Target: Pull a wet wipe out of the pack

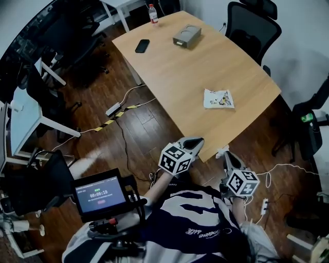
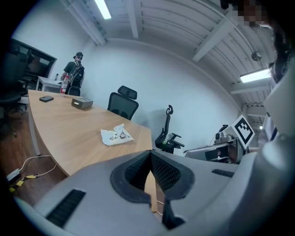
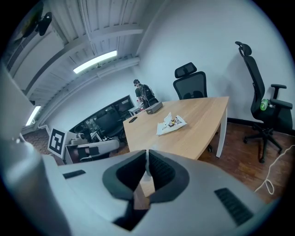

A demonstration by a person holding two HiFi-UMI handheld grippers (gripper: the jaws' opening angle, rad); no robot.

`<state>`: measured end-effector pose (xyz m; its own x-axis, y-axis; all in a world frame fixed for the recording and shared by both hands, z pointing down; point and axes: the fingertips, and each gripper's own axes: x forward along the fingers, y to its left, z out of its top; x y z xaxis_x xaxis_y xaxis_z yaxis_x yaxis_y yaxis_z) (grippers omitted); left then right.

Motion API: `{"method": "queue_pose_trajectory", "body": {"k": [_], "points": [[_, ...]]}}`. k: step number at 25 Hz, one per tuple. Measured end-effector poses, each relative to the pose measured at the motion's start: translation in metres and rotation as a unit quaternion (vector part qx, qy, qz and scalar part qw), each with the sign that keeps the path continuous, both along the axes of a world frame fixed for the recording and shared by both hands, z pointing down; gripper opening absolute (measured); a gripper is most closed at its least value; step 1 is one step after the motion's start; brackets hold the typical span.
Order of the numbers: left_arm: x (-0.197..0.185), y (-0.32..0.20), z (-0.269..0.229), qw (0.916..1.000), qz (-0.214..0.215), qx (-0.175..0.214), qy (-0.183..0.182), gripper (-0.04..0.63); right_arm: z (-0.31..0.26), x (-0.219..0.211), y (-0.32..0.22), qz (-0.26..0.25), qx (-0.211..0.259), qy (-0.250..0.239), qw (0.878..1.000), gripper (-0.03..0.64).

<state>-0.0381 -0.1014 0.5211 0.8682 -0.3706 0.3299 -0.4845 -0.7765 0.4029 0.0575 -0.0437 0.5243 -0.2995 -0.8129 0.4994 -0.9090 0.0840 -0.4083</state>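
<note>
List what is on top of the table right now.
The wet wipe pack near the close edge, a dark phone, a grey box and a bottle toward the far end. Whatever lies beneath the pack or box is covered.

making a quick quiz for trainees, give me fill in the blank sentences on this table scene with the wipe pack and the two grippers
1. The wet wipe pack lies on the table, touched by ____ gripper.
2. The left gripper and the right gripper both have their jaws ____, with nothing between them.
3. Near the table's far end, the phone beside the grey box is ____ in colour.
4. The bottle at the far corner has a ____ cap.

Missing words: neither; shut; black; red
</note>
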Motion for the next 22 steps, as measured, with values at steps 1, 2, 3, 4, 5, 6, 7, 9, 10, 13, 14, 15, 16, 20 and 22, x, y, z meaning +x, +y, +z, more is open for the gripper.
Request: {"method": "queue_pose_trajectory", "body": {"k": [1,2,3,4,5,6,7,9,10,13,14,15,16,20,22], "points": [[0.000,0.000,-0.004,0.9999,-0.010,0.003,0.003,0.003,-0.002,0.002,0.000,-0.005,0.003,0.000,1.000,0.014],[-0.001,-0.001,-0.007,0.9997,-0.022,0.005,0.007,0.003,-0.005,0.003,0.002,-0.010,0.005,-0.001,1.000,0.014],[-0.002,0.000,-0.011,0.9993,-0.034,0.006,0.011,0.003,-0.007,0.005,0.004,-0.017,0.008,-0.002,1.000,0.014],[-0.002,0.001,-0.013,0.9988,-0.046,0.006,0.016,0.003,-0.009,0.008,0.008,-0.023,0.011,-0.002,1.000,0.012],[-0.001,0.004,-0.016,0.9981,-0.058,0.005,0.020,0.003,-0.010,0.012,0.014,-0.027,0.013,-0.004,1.000,0.014],[0.001,0.009,-0.019,0.9974,-0.068,0.004,0.024,0.003,-0.012,0.016,0.020,-0.031,0.014,-0.005,0.999,0.012],[0.004,0.015,-0.021,0.9966,-0.077,0.003,0.028,0.003,-0.012,0.021,0.028,-0.034,0.014,-0.008,0.999,0.012],[0.013,0.033,-0.023,0.9955,-0.090,0.002,0.030,0.003,-0.010,0.035,0.047,-0.038,0.012,-0.012,0.999,0.014],[0.019,0.043,-0.022,0.9951,-0.095,-0.001,0.030,0.003,-0.007,0.043,0.057,-0.040,0.009,-0.013,0.999,0.012],[0.041,0.086,-0.013,0.9944,-0.100,-0.020,0.029,0.003,0.003,0.067,0.091,-0.047,0.001,-0.019,0.999,0.014],[0.049,0.105,-0.009,0.9939,-0.102,-0.026,0.031,0.003,0.006,0.075,0.106,-0.050,0.001,-0.022,0.998,0.014],[0.057,0.125,-0.006,0.9934,-0.105,-0.032,0.032,0.003,0.008,0.083,0.122,-0.053,0.001,-0.027,0.998,0.012],[0.064,0.144,-0.002,0.9930,-0.107,-0.037,0.032,0.003,0.010,0.090,0.137,-0.055,0.001,-0.031,0.998,0.014],[0.076,0.178,0.010,0.9926,-0.107,-0.056,0.011,0.003,0.019,0.101,0.152,-0.068,-0.012,-0.046,0.997,0.014],[0.073,0.178,0.013,0.9917,-0.113,-0.061,0.003,0.003,0.023,0.098,0.148,-0.073,-0.019,-0.054,0.996,0.014]]}}
